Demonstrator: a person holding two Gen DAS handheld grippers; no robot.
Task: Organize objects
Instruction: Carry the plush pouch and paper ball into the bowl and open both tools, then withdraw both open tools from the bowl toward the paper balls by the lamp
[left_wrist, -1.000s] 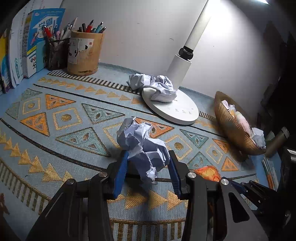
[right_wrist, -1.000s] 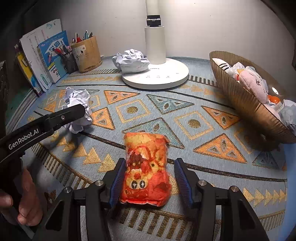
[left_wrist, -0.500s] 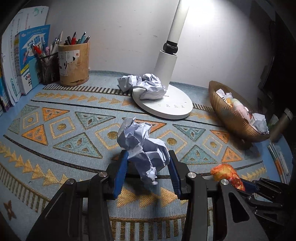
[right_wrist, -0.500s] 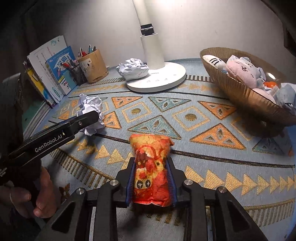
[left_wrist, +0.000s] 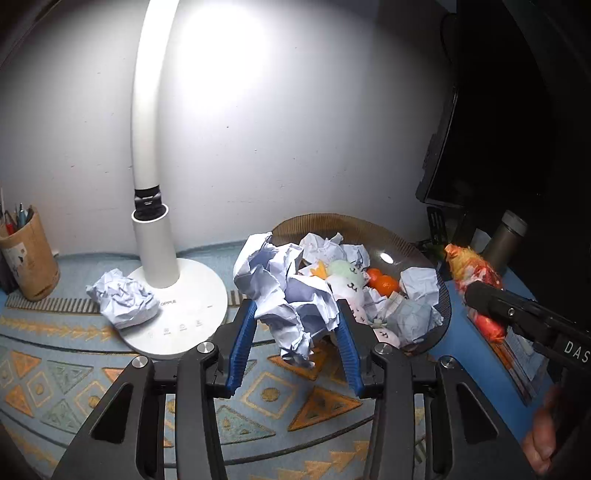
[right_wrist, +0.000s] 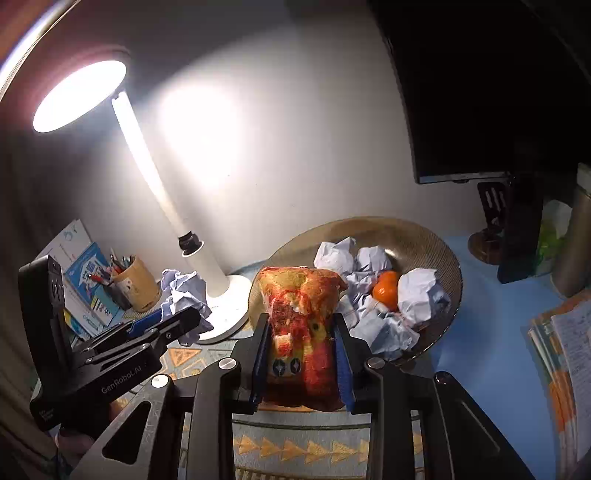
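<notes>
1. Both tongs are higher than a moment ago and closer to the brown basket (left_wrist: 424, 254). The mat was right under them before.
2. The left tongs (left_wrist: 295, 325) pinch a crumpled paper ball (left_wrist: 284, 291), up in the air in front of the basket.
3. The right tongs (right_wrist: 300, 350) pinch an orange snack bag (right_wrist: 299, 325). The bag stands up tall, its long side pointing up.
4. The tabletop has a blue mat (left_wrist: 74, 376) with triangles. A white lamp (left_wrist: 159, 258) shines on the pale wall (left_wrist: 295, 147).
5. Another paper ball (left_wrist: 122, 302) lies on the lamp's base.
6. The basket holds paper balls and an orange (right_wrist: 386, 290).
</notes>
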